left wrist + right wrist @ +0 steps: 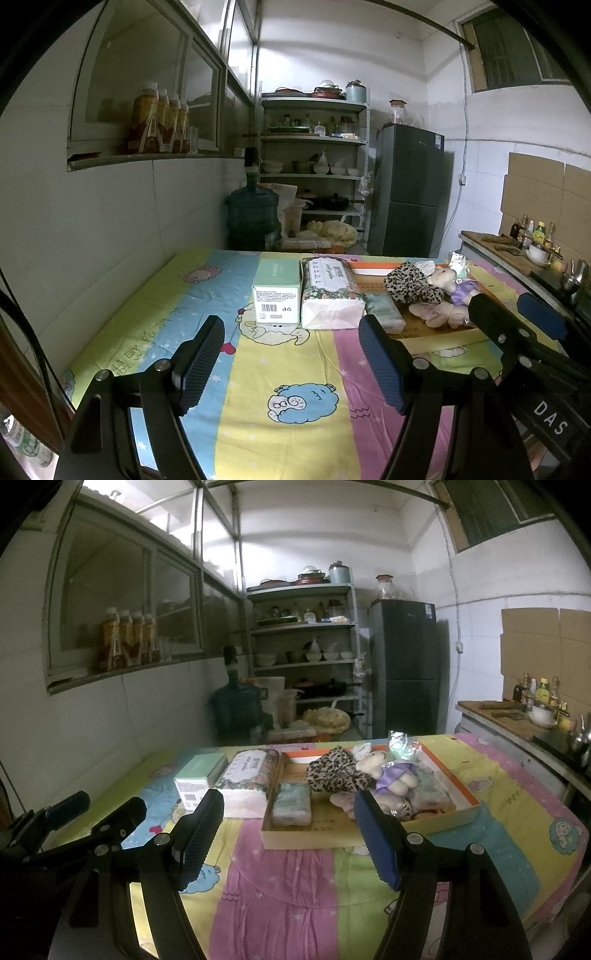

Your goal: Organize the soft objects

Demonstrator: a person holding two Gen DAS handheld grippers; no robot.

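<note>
A shallow cardboard box (463, 806) (439, 334) lies on the table. In it are a leopard-print cloth (334, 771) (410, 286), a plush bear in a purple dress (388, 771) (452, 286), a green tissue pack (291, 803) (384, 314) and a silver foil bag (399, 744). Left of the box lie a floral tissue pack (245, 775) (328, 295) and a green carton (199, 775) (277, 295). My left gripper (291, 362) is open and empty, short of the carton. My right gripper (288, 834) is open and empty, in front of the box.
The table has a cartoon-print cloth (295, 878) and stands against a tiled wall on the left. Behind it are a water jug (253, 214), a shelf rack (314, 155) and a fridge (410, 192). A counter (517, 723) with bottles is at the right.
</note>
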